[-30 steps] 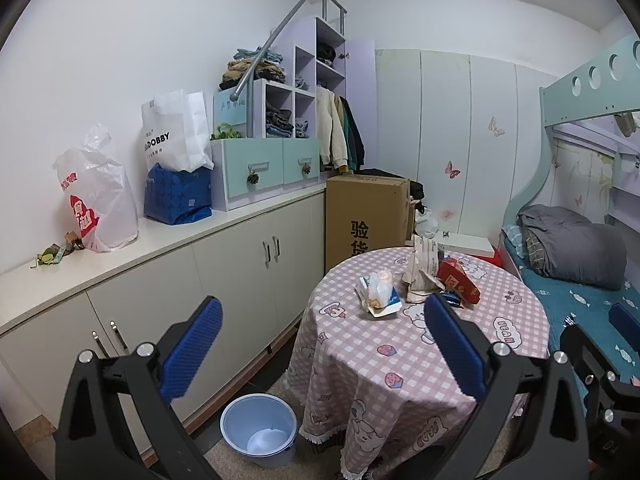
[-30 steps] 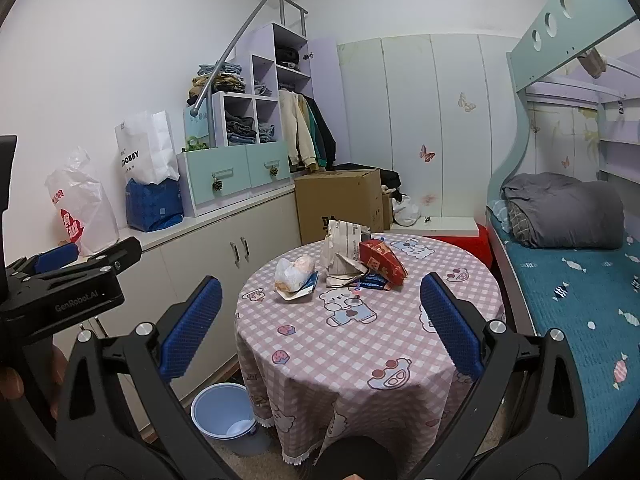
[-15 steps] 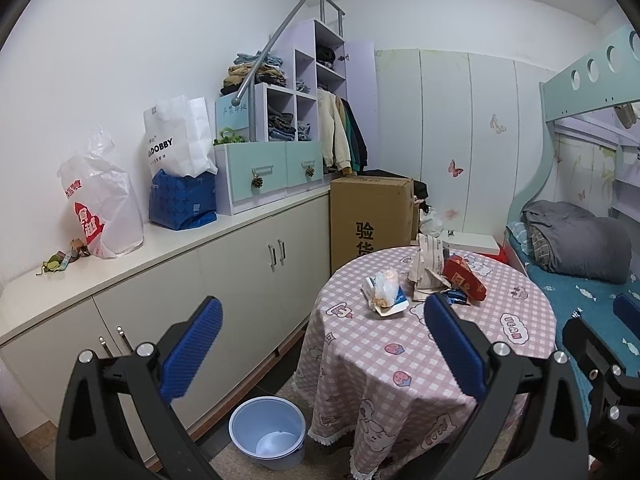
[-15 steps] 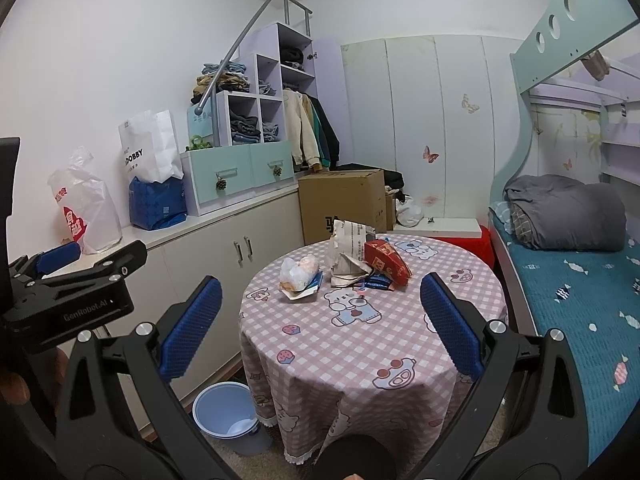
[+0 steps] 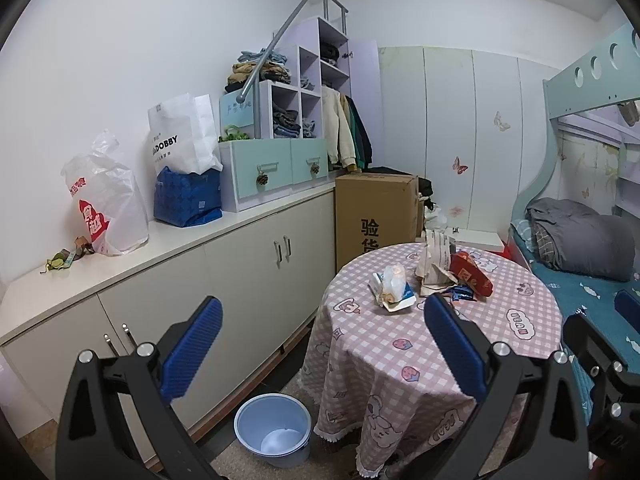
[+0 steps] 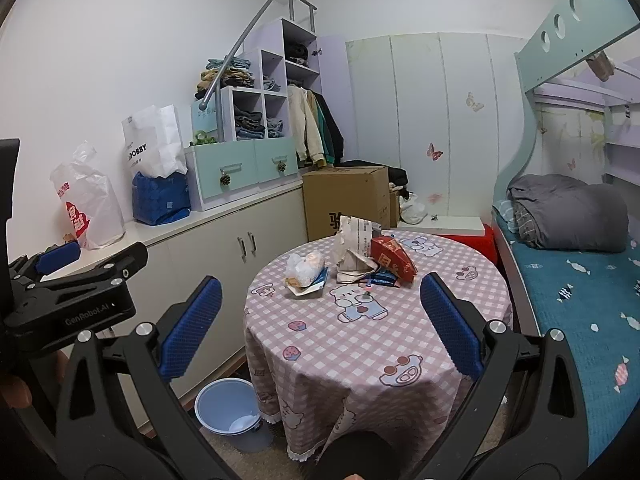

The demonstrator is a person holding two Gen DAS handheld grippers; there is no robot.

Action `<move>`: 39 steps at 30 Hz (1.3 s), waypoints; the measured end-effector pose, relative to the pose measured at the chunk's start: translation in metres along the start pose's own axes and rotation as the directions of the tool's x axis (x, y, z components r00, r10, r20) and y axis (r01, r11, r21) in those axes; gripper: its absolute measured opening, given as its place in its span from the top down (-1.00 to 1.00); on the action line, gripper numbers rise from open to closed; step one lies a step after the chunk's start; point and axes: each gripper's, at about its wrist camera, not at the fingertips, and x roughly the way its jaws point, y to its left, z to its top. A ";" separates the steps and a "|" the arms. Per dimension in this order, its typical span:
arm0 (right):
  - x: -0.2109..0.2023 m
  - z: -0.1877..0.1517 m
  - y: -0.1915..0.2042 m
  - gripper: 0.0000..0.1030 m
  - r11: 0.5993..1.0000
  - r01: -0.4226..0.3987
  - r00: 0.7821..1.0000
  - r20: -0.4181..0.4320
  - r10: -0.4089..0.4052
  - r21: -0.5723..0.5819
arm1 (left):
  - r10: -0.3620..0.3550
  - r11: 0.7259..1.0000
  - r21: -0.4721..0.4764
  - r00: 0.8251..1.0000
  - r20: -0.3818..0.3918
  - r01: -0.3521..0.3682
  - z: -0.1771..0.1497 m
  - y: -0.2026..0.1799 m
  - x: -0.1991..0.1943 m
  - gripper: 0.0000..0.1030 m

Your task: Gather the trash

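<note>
L gripper (image 5: 323, 344): jaws spread wide, nothing betw them. R gripper (image 6: 321, 328): same, wide apart, empty. Both hang in the air short of the desk (image 6: 360, 344), not touching anything. In the R view the L gripper shows at the left edge, just beside, w/ part of a hand under it.

Beyond the jaws: round desk w/ pink check cloth. Trash sits in a cluster on its far half. A clear bag (image 6: 306, 266) w/ sth pale inside lies on a flat blue-white pack (image 6: 316, 284), on the left of the cluster. Crumpled paper bag (image 6: 354, 248) stands mid, leaning; red box (image 6: 394, 258) lies tilted just right of it, touching or nearly so. Small blue wrappers (image 6: 382, 278) lie at the foot of those two. Same cluster in the L view: bag (image 5: 394, 280), paper (image 5: 434, 260), red box (image 5: 470, 274).

Bin (image 6: 230, 412) stands on the floor, left of the desk, betw it and the cabinets; looks nearly empty, only sth pale at the bottom. L view has it too (image 5: 276, 428).

Step, as I read it: approach phase, no pickup begun, all trash on the desk.

Next move prob needs: reach over the near half of the desk, lower onto one item, close. Clear bag is nearest the L side, red box suits the R. Bags are soft, thin; pinch a fold, not the whole bulk. Flat pack may need an edge grip. Then carry down-left to the bin, w/o snagging the cloth.
</note>
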 end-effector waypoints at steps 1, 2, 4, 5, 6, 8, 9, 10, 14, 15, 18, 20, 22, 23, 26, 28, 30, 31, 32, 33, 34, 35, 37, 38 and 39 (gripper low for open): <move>0.001 0.000 0.001 -0.88 1.000 -0.001 1.000 0.000 0.001 -0.002 | 0.001 1.000 0.000 1.000 0.000 -0.001 0.000 0.001 0.000 -0.92; 0.001 0.000 0.002 -0.88 1.000 0.000 1.000 0.000 0.000 -0.004 | 0.002 1.000 -0.001 1.000 0.000 -0.002 0.000 0.001 0.000 -0.92; 0.001 0.001 0.003 -0.88 1.000 -0.001 1.000 -0.001 0.001 -0.007 | 0.000 1.000 -0.001 1.000 -0.002 0.000 -0.003 0.000 0.000 -0.92; 0.001 0.001 0.004 -0.88 1.000 0.000 1.000 -0.001 0.000 -0.008 | -0.001 1.000 -0.001 1.000 -0.003 0.001 -0.004 -0.001 0.000 -0.92; 0.002 0.001 0.004 -0.88 1.000 0.001 1.000 -0.001 -0.001 -0.008 | -0.003 1.000 0.000 1.000 -0.004 0.003 -0.004 -0.001 0.000 -0.92; 0.002 0.001 0.004 -0.88 1.000 0.000 1.000 -0.002 0.000 -0.009 | -0.002 1.000 0.002 1.000 -0.005 0.003 -0.005 0.000 0.001 -0.92; 0.002 0.001 0.004 -0.88 1.000 -0.001 1.000 -0.001 0.001 -0.008 | -0.003 1.000 0.003 1.000 -0.005 0.003 -0.005 0.000 0.001 -0.92; 0.002 0.001 0.004 -0.88 1.000 -0.001 1.000 -0.001 0.001 -0.009 | -0.002 1.000 0.004 1.000 -0.006 0.002 -0.006 0.000 0.001 -0.92; 0.003 -0.001 0.006 -0.88 1.000 -0.003 1.000 -0.005 0.003 -0.013 | 0.000 1.000 -0.001 1.000 -0.009 0.000 -0.008 0.002 0.001 -0.92; 0.004 -0.001 0.007 -0.88 1.000 -0.002 1.000 -0.006 0.002 -0.016 | 0.001 1.000 -0.002 1.000 -0.009 -0.001 -0.008 0.003 0.001 -0.92; 0.005 0.000 0.009 -0.88 1.000 -0.003 1.000 -0.009 0.003 -0.022 | 0.001 1.000 -0.004 1.000 -0.010 -0.001 -0.009 0.004 0.001 -0.92; 0.006 -0.001 0.010 -0.88 1.000 -0.002 1.000 -0.010 0.002 -0.023 | 0.000 1.000 -0.004 1.000 -0.012 0.000 -0.010 0.005 0.001 -0.92; 0.007 -0.001 0.011 -0.88 1.000 -0.001 1.000 -0.011 0.001 -0.024 | 0.001 1.000 -0.005 1.000 -0.011 -0.001 -0.008 0.005 0.003 -0.92; 0.007 -0.001 0.011 -0.88 1.000 0.000 1.000 -0.010 0.000 -0.025 | 0.000 1.000 -0.007 1.000 -0.012 -0.001 -0.008 0.006 0.003 -0.92; 0.009 -0.002 0.012 -0.88 1.000 0.004 1.000 -0.010 -0.004 -0.022 | 0.002 1.000 -0.005 1.000 -0.012 -0.002 -0.009 0.006 0.003 -0.92; 0.011 -0.003 0.012 -0.88 1.000 0.008 1.000 -0.010 -0.009 -0.017 | 0.003 1.000 -0.003 1.000 -0.013 -0.003 -0.010 0.006 0.003 -0.92; 0.014 -0.003 0.010 -0.88 1.000 0.005 1.000 -0.010 -0.005 -0.011 | 0.004 1.000 -0.001 1.000 -0.015 -0.004 -0.010 0.007 0.004 -0.92; 0.015 -0.003 0.009 -0.88 1.000 0.001 1.000 -0.013 -0.001 -0.006 | 0.005 1.000 0.000 1.000 -0.017 -0.005 -0.010 0.008 0.005 -0.92; 0.017 -0.004 0.007 -0.88 1.000 0.002 1.000 -0.013 -0.002 0.000 | 0.006 1.000 0.001 1.000 -0.020 -0.006 -0.010 0.009 0.007 -0.92; 0.019 -0.004 0.006 -0.88 1.000 0.006 1.000 -0.014 -0.006 0.003 | 0.006 1.000 0.000 1.000 -0.022 -0.006 -0.010 0.009 0.008 -0.92; 0.020 -0.004 0.006 -0.88 1.000 0.008 1.000 -0.015 -0.008 0.004 | 0.006 1.000 0.000 1.000 -0.025 -0.006 -0.010 0.009 0.010 -0.92; 0.022 -0.005 0.005 -0.88 1.000 0.007 1.000 -0.016 -0.007 0.005 | 0.006 1.000 0.000 1.000 -0.029 -0.006 -0.010 0.009 0.012 -0.92; 0.026 -0.005 0.004 -0.88 1.000 0.014 1.000 -0.022 -0.014 0.006 | 0.008 1.000 0.002 0.999 -0.038 -0.008 -0.010 0.009 0.017 -0.92; 0.029 -0.006 0.004 -0.88 1.000 0.020 0.999 -0.026 -0.020 0.005 | 0.007 1.000 0.003 0.999 -0.042 -0.007 -0.010 0.009 0.020 -0.92; 0.033 -0.007 0.002 -0.88 1.000 0.026 0.999 -0.033 -0.025 0.004 | 0.007 1.000 0.005 0.999 -0.047 -0.007 -0.010 0.008 0.022 -0.92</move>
